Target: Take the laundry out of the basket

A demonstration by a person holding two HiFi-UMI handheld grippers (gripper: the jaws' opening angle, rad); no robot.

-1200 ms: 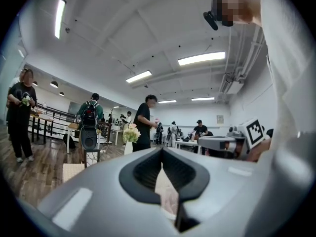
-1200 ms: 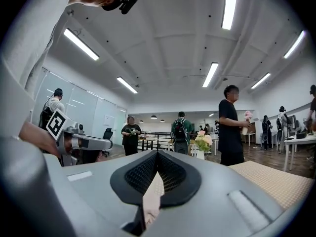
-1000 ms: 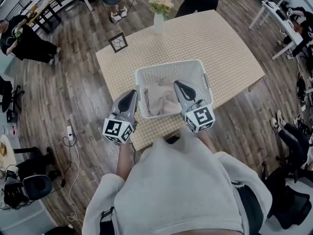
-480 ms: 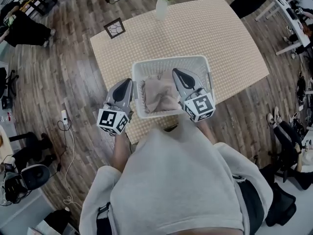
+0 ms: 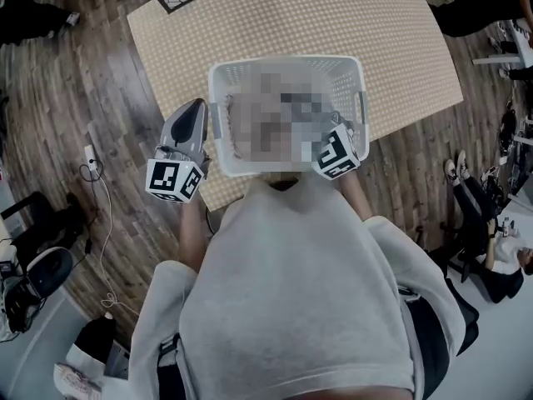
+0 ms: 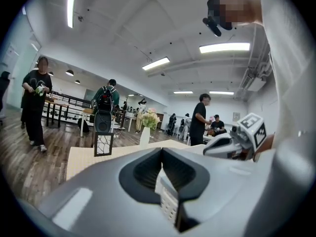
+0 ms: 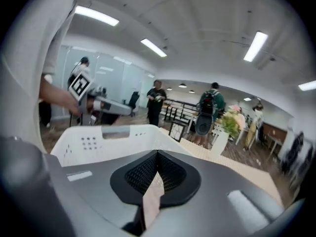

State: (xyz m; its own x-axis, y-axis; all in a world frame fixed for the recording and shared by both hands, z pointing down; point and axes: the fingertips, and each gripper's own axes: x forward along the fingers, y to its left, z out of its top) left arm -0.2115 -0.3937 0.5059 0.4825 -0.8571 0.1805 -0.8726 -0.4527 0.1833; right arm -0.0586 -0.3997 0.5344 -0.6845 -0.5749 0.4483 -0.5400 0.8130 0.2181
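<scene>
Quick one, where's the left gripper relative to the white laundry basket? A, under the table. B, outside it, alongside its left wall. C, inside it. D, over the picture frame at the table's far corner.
B: the head view shows the left gripper outside the basket, running alongside its left wall, well short of the frame.

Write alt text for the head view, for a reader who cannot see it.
Seen from above, a white laundry basket sits on a beige checked table, its contents blurred out. The left gripper hangs outside the basket's left wall; the right gripper is at its near right corner. The person's grey top fills the foreground.
</scene>
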